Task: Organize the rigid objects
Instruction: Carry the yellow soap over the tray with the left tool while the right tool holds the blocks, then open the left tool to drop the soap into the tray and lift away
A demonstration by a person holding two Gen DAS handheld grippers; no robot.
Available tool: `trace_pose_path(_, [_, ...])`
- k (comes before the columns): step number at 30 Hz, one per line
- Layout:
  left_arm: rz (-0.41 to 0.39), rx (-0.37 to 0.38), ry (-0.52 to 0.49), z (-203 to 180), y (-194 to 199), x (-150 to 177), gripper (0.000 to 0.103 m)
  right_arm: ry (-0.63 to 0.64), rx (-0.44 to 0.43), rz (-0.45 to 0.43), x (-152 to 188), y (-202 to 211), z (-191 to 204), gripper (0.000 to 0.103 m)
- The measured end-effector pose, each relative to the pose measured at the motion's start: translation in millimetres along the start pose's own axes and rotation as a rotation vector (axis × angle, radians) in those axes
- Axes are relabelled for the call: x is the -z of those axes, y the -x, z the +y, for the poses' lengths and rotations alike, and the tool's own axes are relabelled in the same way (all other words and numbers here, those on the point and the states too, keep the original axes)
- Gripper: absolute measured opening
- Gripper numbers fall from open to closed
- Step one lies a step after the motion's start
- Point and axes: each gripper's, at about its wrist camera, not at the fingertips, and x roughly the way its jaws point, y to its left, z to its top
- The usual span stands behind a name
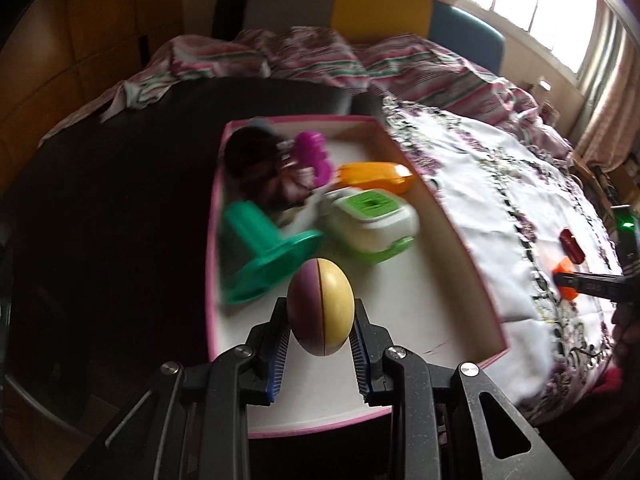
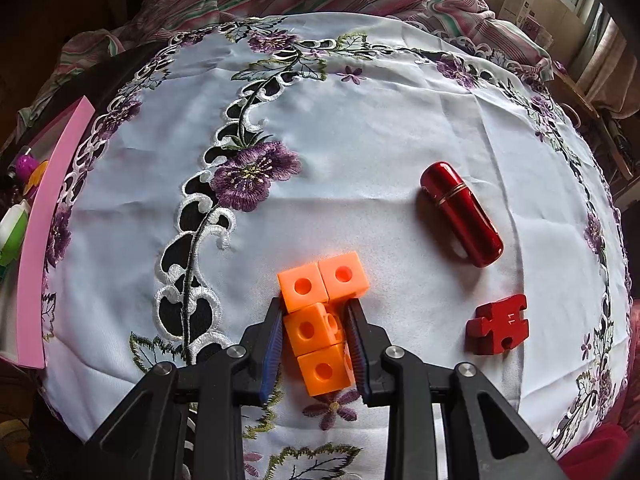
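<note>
The left gripper point(image 1: 320, 320) pinches a smooth wooden egg point(image 1: 320, 307) over the pink box point(image 1: 440, 216); it could squirt out sideways.

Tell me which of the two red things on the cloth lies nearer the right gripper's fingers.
The red puzzle piece, flat and notched, just right of the fingers. The red capsule, rounded and glossy, lies farther up the cloth.
</note>
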Motion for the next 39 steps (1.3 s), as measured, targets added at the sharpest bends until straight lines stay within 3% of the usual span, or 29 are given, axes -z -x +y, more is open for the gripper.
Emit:
trace_pose_path(11, [0.015,-0.012,0.024,14.4,-11.4,4.4,0.033,0.002,0.003,0.000,0.0,0.5,0.4,0.029])
trace_pose_path(17, [-0.020,-0.040,0.018,14.6,-5.0,1.1,0.047,0.004,0.005,-0.001,0.2,0.5,0.4,0.029])
trace_pose_path(31, [-0.098,-0.083,0.057,24.8,13.9,-6.6,0.051,0.007,0.011,-0.002,1.2,1.8,1.0,0.029])
trace_pose_path(37, [-0.034,0.025,0.089,24.9,-3.0,-9.1,0.049,0.011,0.017,-0.003,1.9,2.4,2.6,0.029])
trace_pose_path(39, [-0.036,0.049,0.097,25.3,-1.0,-7.6,0.053,0.011,0.017,-0.003,1.8,2.4,2.3,0.029])
